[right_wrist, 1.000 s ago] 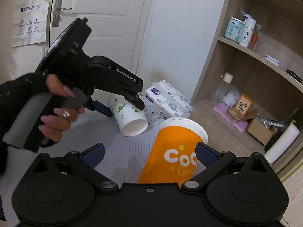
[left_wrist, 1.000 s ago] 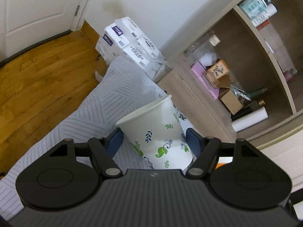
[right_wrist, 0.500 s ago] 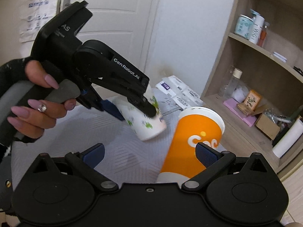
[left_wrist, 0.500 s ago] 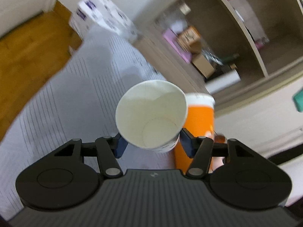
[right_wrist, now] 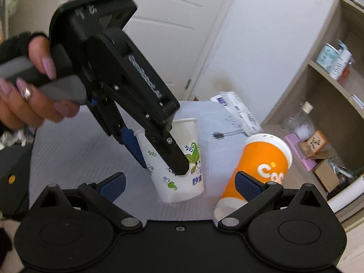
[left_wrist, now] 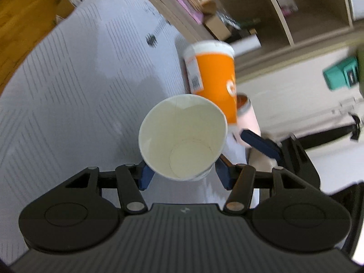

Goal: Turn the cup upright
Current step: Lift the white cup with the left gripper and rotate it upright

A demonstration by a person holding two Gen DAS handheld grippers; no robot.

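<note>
My left gripper (left_wrist: 183, 174) is shut on a white paper cup with a leaf print (left_wrist: 182, 136). The cup's open mouth faces the left wrist camera. In the right wrist view the same cup (right_wrist: 179, 166) stands nearly upright, mouth up, its base close above the grey striped tablecloth (right_wrist: 68, 141), with the left gripper (right_wrist: 159, 154) clamped on its sides. An orange paper cup (right_wrist: 261, 166) stands upside down on the cloth to the right; it also shows in the left wrist view (left_wrist: 216, 82). My right gripper (right_wrist: 179, 185) is open and empty, just in front of both cups.
A wooden shelf unit (right_wrist: 329, 113) with bottles and boxes stands on the right. Tissue packs (right_wrist: 236, 111) lie at the far end of the table by the white wall. A white door (right_wrist: 173, 27) is behind.
The left gripper has turned the white cup from lying tilted to mouth-up and lowered it toward the cloth. The right gripper has drawn back to the left, off the orange cup.
</note>
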